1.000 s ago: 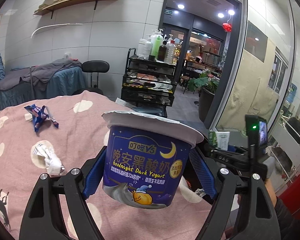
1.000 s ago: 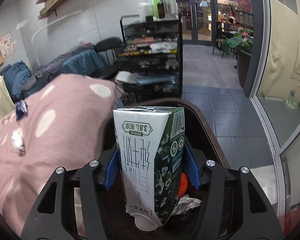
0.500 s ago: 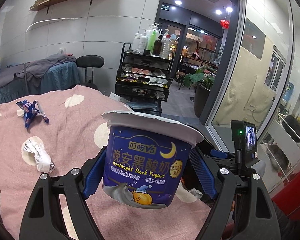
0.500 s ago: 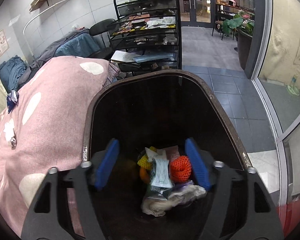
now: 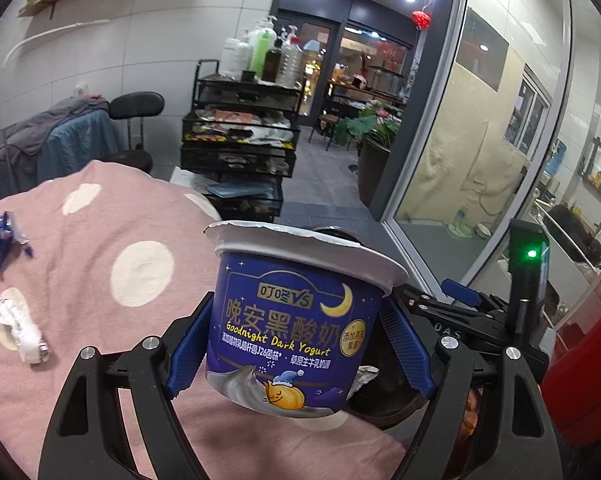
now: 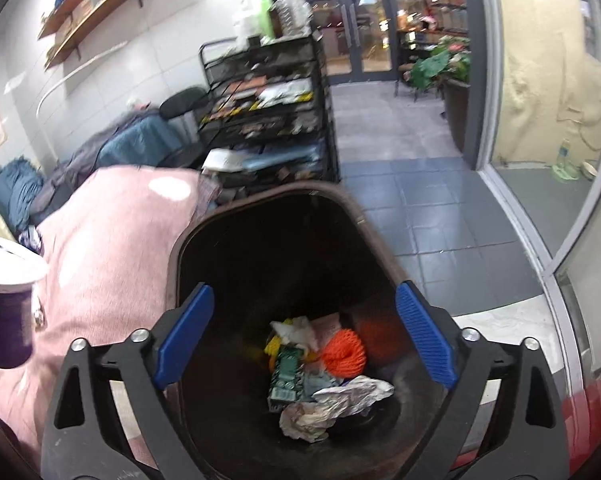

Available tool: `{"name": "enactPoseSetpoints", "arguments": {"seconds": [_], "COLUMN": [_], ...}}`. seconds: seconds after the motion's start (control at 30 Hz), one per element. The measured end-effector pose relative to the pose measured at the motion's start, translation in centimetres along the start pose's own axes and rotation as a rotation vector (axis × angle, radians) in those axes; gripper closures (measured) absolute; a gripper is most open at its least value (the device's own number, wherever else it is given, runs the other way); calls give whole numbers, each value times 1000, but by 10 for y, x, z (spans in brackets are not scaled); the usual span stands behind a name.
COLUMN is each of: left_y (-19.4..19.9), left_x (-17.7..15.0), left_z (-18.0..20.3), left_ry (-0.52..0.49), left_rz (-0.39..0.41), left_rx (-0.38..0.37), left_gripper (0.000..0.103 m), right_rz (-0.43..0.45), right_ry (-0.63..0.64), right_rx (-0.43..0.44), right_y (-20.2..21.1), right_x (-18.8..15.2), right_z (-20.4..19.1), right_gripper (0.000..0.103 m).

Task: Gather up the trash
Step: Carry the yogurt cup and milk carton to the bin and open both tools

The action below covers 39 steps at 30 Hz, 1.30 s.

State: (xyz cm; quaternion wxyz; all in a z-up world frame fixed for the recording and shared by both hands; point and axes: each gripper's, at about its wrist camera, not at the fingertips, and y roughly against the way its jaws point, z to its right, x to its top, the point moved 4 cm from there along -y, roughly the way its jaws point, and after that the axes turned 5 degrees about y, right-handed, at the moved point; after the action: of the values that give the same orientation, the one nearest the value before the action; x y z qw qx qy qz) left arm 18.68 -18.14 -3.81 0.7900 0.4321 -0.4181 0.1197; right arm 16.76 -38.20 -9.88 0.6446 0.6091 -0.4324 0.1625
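My left gripper [image 5: 298,346] is shut on a dark blue yogurt cup [image 5: 292,320] with a white foil rim, held upright over the pink bed's edge; the cup [image 6: 6,296] also shows at the left of the right wrist view. My right gripper [image 6: 306,334] hangs over the dark bin [image 6: 300,208], its jaws opening wide with nothing between them. The green milk carton [image 6: 286,374] lies inside the bin among crumpled paper [image 6: 332,404] and an orange net [image 6: 344,350]. My right gripper [image 5: 456,312] also shows beyond the cup in the left wrist view.
A blue candy wrapper [image 5: 4,236] and a crumpled white wrapper [image 5: 18,328] lie on the pink spotted blanket [image 5: 140,268]. A black wire rack [image 5: 240,148] with bottles stands behind the bed. Glass wall [image 6: 556,128] and grey tiled floor [image 6: 412,184] to the right.
The right gripper let go of the milk carton, which dropped into the bin, and its jaws spread wider. The left gripper carried the yogurt cup rightward toward the bin.
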Motion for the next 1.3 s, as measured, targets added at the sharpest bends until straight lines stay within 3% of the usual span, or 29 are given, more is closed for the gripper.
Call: {"name": "enactPoseSetpoints", "arguments": {"seconds": [0.43,0.8,0.9,1.1,1.3], "left_y": [-46,-73,-77,-79,-63], "left_x": [0,-8,-12,-15,-10], "left_z": [35,47,51,48,43], "left_ry": [-55,-126,-152,-165,-150], "left_rz": [-121,-218,-249,-271,-214], "left_rx": [-30,-9,0,25,33], "left_gripper": [23,22,15,8,7], "right_rz": [48,48,46,46,45], "right_ry": [-121,-133,-132,-131,-133], "right_rx": [-87,-108,-109,-111,-107], "right_y": [19,20,19,20,19], "right_x": [6,5,6,5,5], "right_z": [53,65,65,66,66], "right_gripper": [8,7,7,6,6]}}
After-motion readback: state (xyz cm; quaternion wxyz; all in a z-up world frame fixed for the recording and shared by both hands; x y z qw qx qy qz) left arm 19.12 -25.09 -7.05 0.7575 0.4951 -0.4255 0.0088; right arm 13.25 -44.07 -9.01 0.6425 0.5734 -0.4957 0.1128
